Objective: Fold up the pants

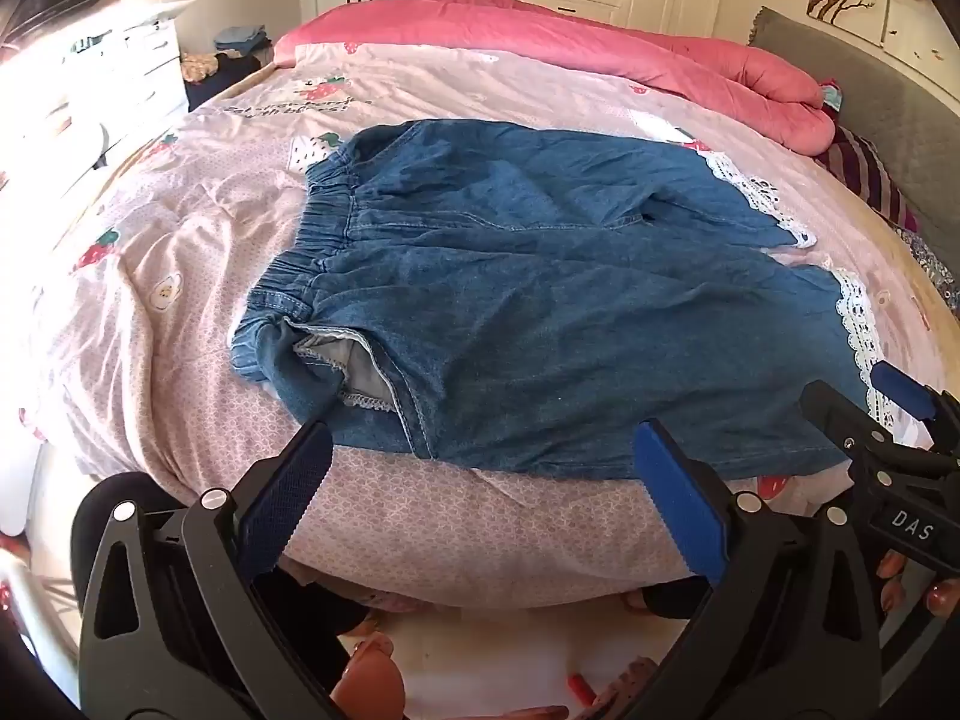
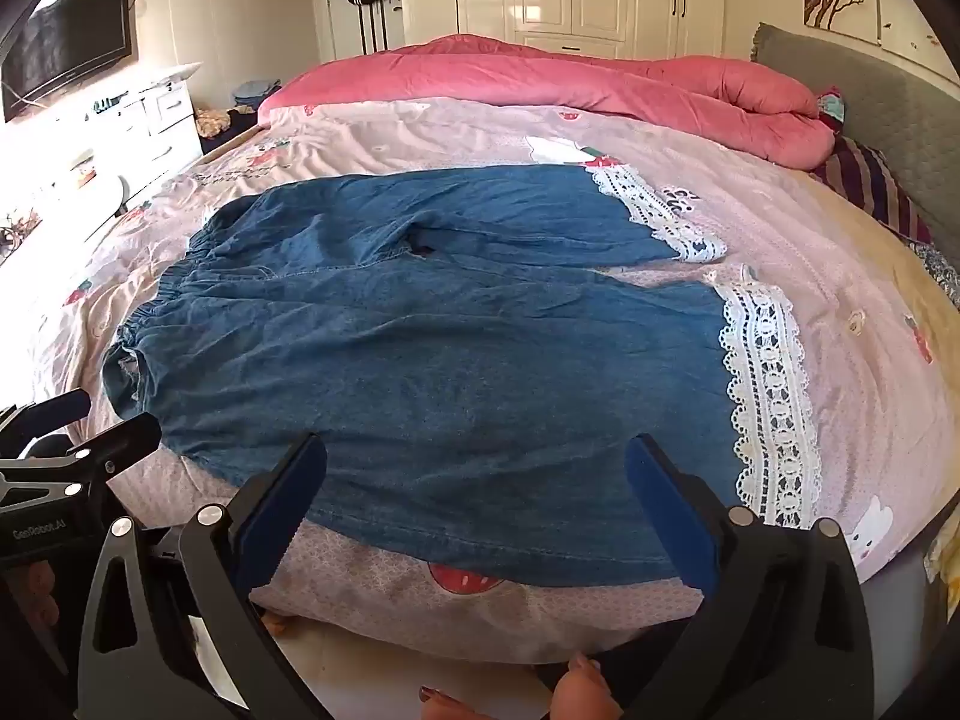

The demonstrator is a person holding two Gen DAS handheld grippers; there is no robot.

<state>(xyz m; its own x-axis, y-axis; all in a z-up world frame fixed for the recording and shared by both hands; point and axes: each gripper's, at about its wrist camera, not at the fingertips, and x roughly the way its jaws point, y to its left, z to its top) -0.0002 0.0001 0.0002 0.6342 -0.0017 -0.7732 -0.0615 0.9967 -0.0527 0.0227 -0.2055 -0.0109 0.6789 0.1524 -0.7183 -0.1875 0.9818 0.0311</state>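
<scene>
Blue denim pants [image 1: 540,300] with white lace hems [image 1: 858,330] lie spread flat on the bed, elastic waistband [image 1: 318,228] to the left, legs to the right. They also show in the right wrist view [image 2: 450,360], with the lace hem [image 2: 768,396] at right. My left gripper [image 1: 480,450] is open and empty, just in front of the pants' near edge by the waist and pocket. My right gripper [image 2: 474,468] is open and empty, over the near edge of the near leg. Each gripper shows at the edge of the other's view: the right one [image 1: 888,414] and the left one [image 2: 78,432].
The bed has a pink patterned sheet [image 1: 180,312] and a rolled pink quilt [image 1: 600,54] at the back. A grey headboard [image 2: 888,108] is at right. White drawers [image 2: 162,114] and a TV [image 2: 66,48] stand at left, wardrobes behind.
</scene>
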